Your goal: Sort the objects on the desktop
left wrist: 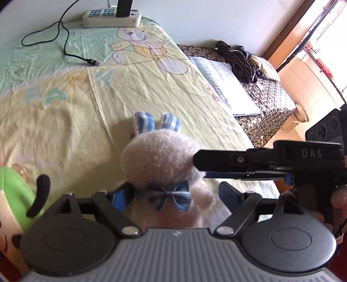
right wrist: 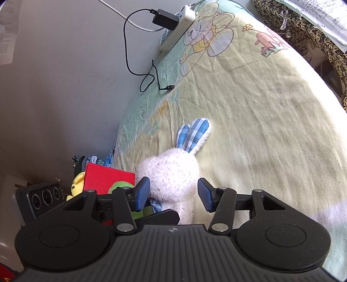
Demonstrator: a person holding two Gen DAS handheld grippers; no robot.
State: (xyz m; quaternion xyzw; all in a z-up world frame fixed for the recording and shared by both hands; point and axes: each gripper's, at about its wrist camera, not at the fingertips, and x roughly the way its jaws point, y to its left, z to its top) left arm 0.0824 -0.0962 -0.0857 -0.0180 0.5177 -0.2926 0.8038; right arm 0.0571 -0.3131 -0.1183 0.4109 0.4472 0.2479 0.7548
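Bottom centre of the left wrist view, the left gripper (left wrist: pixel 176 194) has its jaws spread wide around a fluffy white plush rabbit (left wrist: pixel 161 160); its blue pads (left wrist: pixel 121 195) are near the fur, but contact is not clear. The rabbit has a round fuzzy head, two blue checked fabric ears and a matching bow tie (left wrist: pixel 168 195). Lower right, the right gripper (left wrist: pixel 199 159) reaches in sideways, a hard black finger tip against the rabbit's head. In the right wrist view its jaws stand wide either side of the rabbit (right wrist: pixel 171 173), the left ribbed pad touching fur. It lies on a wrinkled pale yellow sheet (left wrist: pixel 65 121) printed with a cartoon bear. Far left, a green plush toy (left wrist: pixel 13 191). Upper left, a white power strip (left wrist: pixel 111 18) and a thin black cable (left wrist: pixel 65 43).
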